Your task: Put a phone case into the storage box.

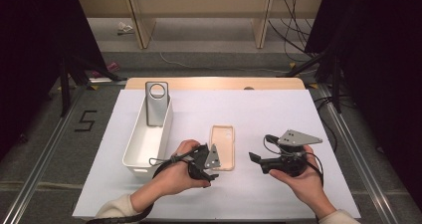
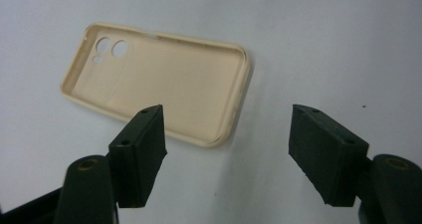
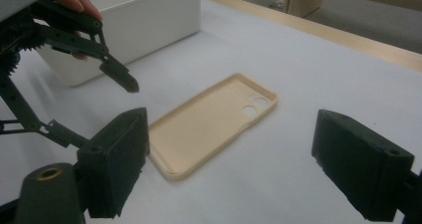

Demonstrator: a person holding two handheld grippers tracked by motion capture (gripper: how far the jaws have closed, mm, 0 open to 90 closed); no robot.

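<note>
- Your right hand-held gripper (image 3: pixel 229 171) is holding its two black jaws wide apart at the bottom, with nothing between the pads.
- A beige phone case (image 3: pixel 211 122) is lying open side up on the white desk (image 3: pixel 308 74), its near corner just beside your left-hand jaw.
- Your left hand-held gripper (image 3: pixel 117 77) is reaching in from the left, hovering near the case.
- A white bin (image 3: pixel 144 20) is sitting behind it.

Phone case (image 1: pixel 222 146) on table (image 1: pixel 278 114), right of bin (image 1: pixel 133 152).
</note>
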